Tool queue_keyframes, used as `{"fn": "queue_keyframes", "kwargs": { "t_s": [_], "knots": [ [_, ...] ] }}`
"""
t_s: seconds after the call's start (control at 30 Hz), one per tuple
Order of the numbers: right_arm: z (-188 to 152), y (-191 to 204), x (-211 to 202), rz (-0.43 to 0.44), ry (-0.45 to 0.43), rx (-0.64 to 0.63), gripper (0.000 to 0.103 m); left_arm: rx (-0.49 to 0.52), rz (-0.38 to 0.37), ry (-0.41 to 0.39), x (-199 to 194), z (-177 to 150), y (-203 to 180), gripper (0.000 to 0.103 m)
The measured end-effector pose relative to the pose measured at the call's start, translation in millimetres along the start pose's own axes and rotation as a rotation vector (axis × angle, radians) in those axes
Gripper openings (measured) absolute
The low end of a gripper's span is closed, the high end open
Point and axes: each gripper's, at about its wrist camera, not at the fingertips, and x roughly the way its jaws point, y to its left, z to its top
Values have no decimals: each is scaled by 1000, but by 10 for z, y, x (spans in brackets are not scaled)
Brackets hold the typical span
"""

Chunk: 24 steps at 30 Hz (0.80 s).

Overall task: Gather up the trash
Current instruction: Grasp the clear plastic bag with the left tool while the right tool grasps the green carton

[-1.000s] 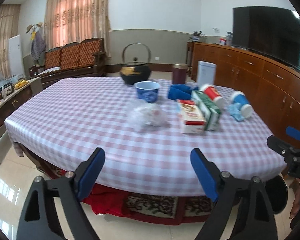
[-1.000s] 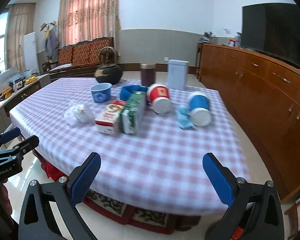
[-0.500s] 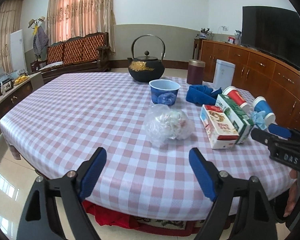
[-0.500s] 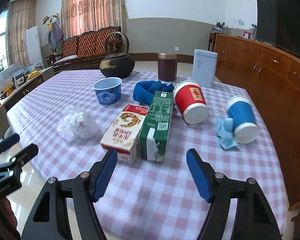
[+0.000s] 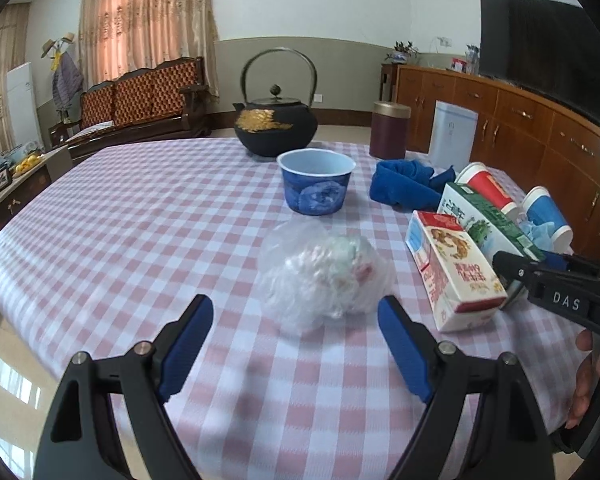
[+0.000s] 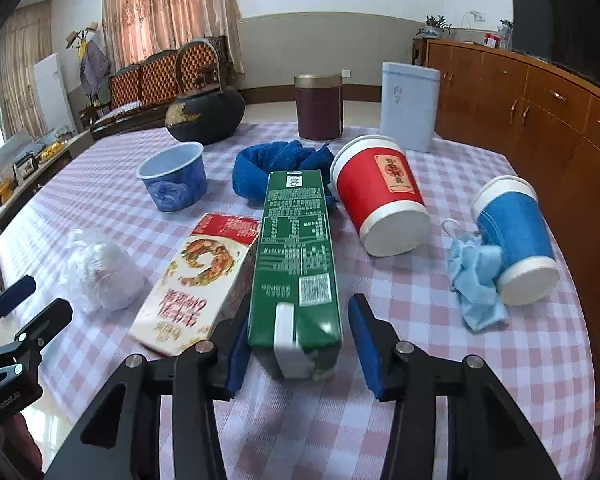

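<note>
A crumpled clear plastic bag [image 5: 324,276] lies on the checked table just ahead of my open left gripper [image 5: 296,328]; it also shows in the right wrist view [image 6: 100,276]. My open right gripper [image 6: 298,344] straddles the near end of a green carton [image 6: 296,256], with a small gap on the right side. A red-and-white carton [image 6: 198,280] lies beside it. A red paper cup [image 6: 382,196], a blue paper cup [image 6: 514,236] and a crumpled blue mask [image 6: 476,276] lie on the right.
A blue bowl [image 5: 316,186], a blue cloth [image 5: 404,184], a black teapot [image 5: 276,124], a brown canister [image 5: 390,130] and a white tin [image 5: 452,132] stand further back. A wooden sideboard [image 6: 540,120] runs along the right.
Both grippers moved forward over the table. The left one came up to the plastic bag. The right one narrowed and came around the green carton's near end.
</note>
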Motion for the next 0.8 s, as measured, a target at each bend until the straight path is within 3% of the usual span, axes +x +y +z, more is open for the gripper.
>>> {"fn": "queue_keyframes", "kwargs": {
  "t_s": [0.1, 0.17, 0.33, 0.4, 0.43, 0.57, 0.8],
  "knots": [
    [65, -8, 116, 5, 25, -5, 49, -1, -14, 35, 154, 74, -22, 84],
    [88, -17, 129, 11, 22, -8, 49, 6, -34, 55, 234, 118, -46, 78],
    [122, -32, 192, 23, 36, -18, 41, -8, -56, 100, 374, 174, -64, 76],
    [128, -31, 205, 33, 39, -23, 40, -20, -74, 123, 440, 192, -76, 64],
    [131, -26, 204, 37, 41, -29, 39, -25, -84, 131, 461, 194, -80, 52],
    [121, 5, 176, 44, 36, -49, 39, -22, -120, 106, 447, 186, -124, 34],
    [101, -20, -76, 33, -11, -64, 39, -27, -127, 20, 152, 221, -74, 29]
  ]
}}
